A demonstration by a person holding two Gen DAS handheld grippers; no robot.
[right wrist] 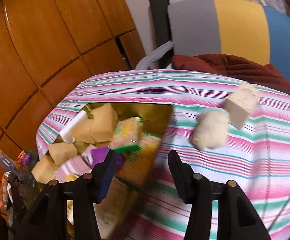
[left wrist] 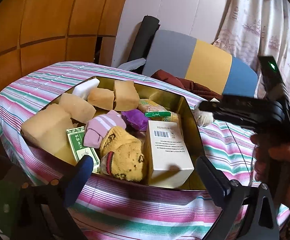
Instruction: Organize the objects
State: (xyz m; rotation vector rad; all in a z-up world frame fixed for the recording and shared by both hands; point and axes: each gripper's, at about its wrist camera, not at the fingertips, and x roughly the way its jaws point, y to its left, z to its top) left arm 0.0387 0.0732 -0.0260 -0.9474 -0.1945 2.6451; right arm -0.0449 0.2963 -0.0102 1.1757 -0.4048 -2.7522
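A: What sits on the pink, green and white striped cloth-covered surface (left wrist: 44, 76)?

B: A gold-lined octagonal metal tin (left wrist: 191, 116), crowded with tan sponge blocks (left wrist: 123, 95), a pink striped sock (left wrist: 103, 128), a mustard-yellow patterned sock (left wrist: 123, 154), a green-printed packet (left wrist: 81, 146) and a cream barcode-labelled carton (left wrist: 167, 150).

A: And the left gripper (left wrist: 143, 172)?

B: Jaws apart, empty, at the tin's six o'clock rim.

A: The right gripper (right wrist: 141, 172)?

B: Also apart, holding nothing, above the tin's three o'clock edge.

A: Anything outside the tin?

B: A cream fuzzy rolled sock (right wrist: 211, 132) lies at the tin's three o'clock, touching a beige cube-shaped block (right wrist: 241, 104) at its own one o'clock.
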